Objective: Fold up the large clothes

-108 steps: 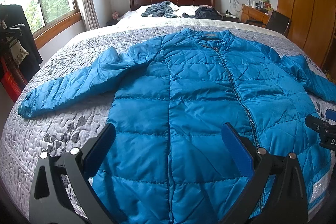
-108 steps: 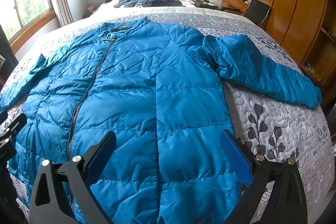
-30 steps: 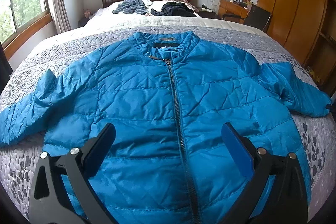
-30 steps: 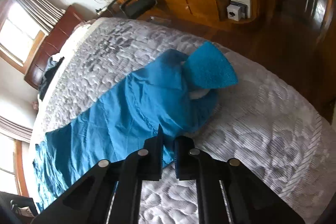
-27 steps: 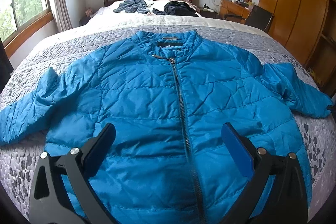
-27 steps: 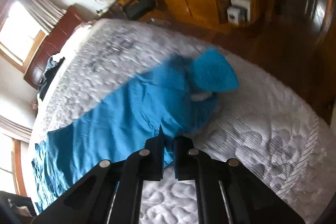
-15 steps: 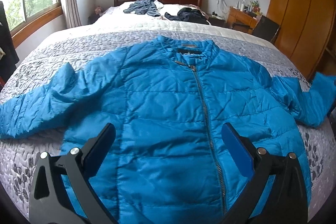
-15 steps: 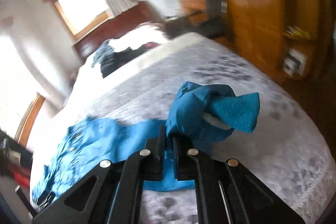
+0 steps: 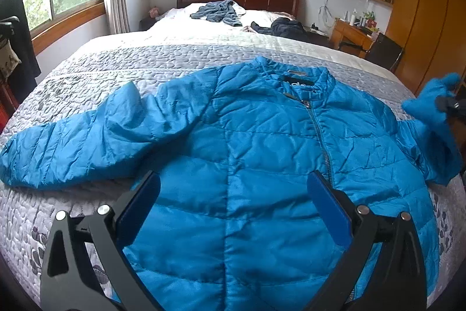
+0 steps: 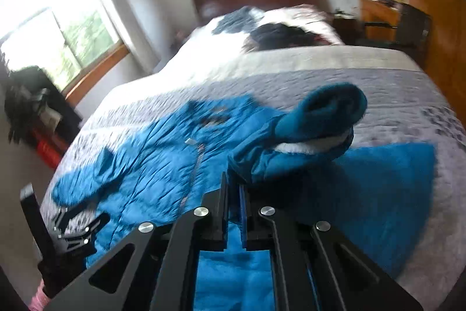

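Your left hand-held gripper (image 9: 233, 206) hangs low over the hem of the jacket (image 9: 262, 165), its blue-padded fingers (image 9: 327, 209) spread wide with nothing between them, while your right hand-held gripper (image 10: 233, 194) is pinched tight on the sleeve (image 10: 305, 136), lifted off the bed (image 9: 145, 66) with its knit cuff (image 10: 329, 110) flopping over. The quilted, shiny blue jacket lies zipped and face up across the grey pebble-stitched bedspread, its other sleeve (image 9: 87, 142) stretched flat. A dark label sits inside the collar (image 9: 297, 77), its writing too small to read.
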A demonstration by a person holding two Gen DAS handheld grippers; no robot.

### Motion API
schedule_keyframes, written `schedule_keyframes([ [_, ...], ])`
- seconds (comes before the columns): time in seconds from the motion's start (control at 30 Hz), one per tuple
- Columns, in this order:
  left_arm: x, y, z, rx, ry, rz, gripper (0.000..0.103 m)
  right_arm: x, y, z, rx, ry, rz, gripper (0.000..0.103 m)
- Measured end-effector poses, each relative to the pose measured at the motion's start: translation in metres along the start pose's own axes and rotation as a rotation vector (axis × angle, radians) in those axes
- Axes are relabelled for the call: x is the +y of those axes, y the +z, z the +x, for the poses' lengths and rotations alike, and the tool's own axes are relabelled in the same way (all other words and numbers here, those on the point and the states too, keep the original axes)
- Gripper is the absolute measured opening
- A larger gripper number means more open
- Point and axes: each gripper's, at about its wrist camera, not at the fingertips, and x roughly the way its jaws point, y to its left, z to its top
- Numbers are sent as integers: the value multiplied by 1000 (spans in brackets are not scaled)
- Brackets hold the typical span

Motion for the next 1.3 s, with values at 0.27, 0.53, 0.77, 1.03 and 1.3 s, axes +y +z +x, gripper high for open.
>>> schedule_keyframes([
  [0.27,12,1,5,16,-4,-22,100,64,-27,72,168,56,-135,6],
  [0.53,19,3,12,53,-25,-39,100,92,-51,91,268,146,-230,28],
  [0.77,2,13,36,140,-98,-36,100,67,-37,30,145,189,-182,41],
  [1.03,-37,34,90,273,-176,-44,99,-13,-12,-14,-62,85,-2,47],
  [1.3,-73,38,115,319,-206,-23,40,-88,-5,-17,-101,19,159,47],
])
